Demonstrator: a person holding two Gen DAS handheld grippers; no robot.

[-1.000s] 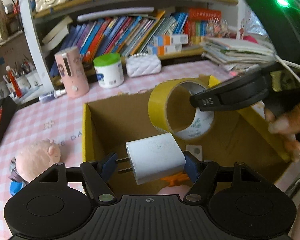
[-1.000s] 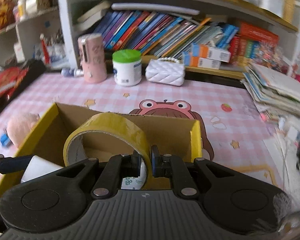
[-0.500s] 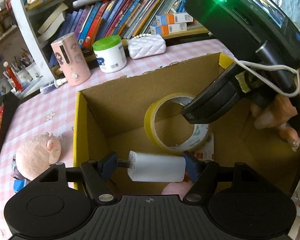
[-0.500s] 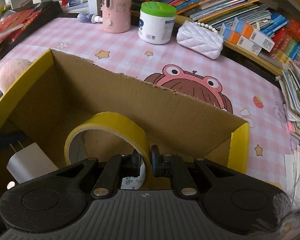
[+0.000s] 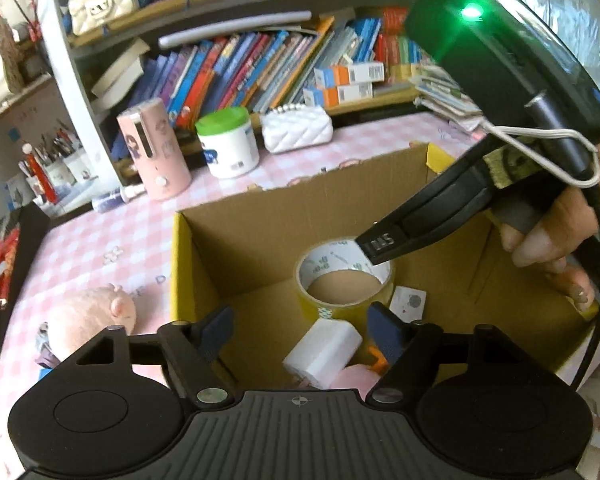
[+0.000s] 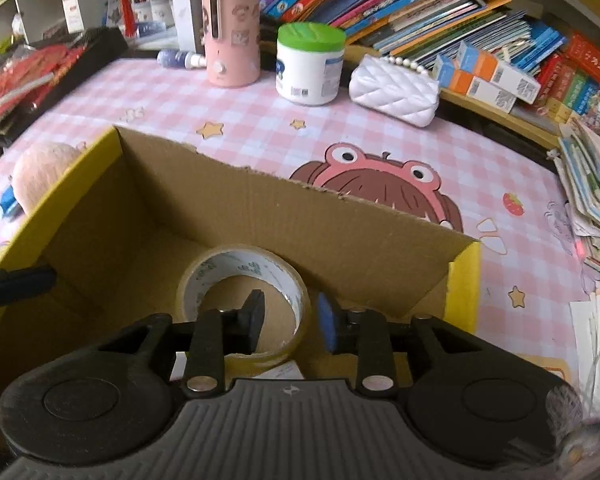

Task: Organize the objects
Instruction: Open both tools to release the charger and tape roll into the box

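Note:
An open cardboard box (image 5: 176, 264) with yellow edges stands on the pink checked table. A yellow tape roll (image 5: 344, 280) lies flat on the box floor. My right gripper (image 6: 290, 322) hangs over the tape roll (image 6: 236, 268), one finger inside the ring and one outside. Its jaws are opening and the pads stand off the roll's wall. A white charger (image 5: 324, 352) lies tilted on the box floor. My left gripper (image 5: 300, 332) is above it, jaws opening, pads clear of it on both sides.
In the box also lie a small white card (image 5: 410, 302) and an orange piece (image 5: 376, 360). A pink plush (image 5: 88, 316) sits left of the box. Behind it stand a pink cylinder (image 6: 230, 36), a green-lidded jar (image 6: 310, 66), a white purse (image 6: 394, 90) and bookshelves.
The tape roll went from upright in the right jaws to flat on the box floor. The charger dropped out of the left jaws. Both pairs of jaws widened.

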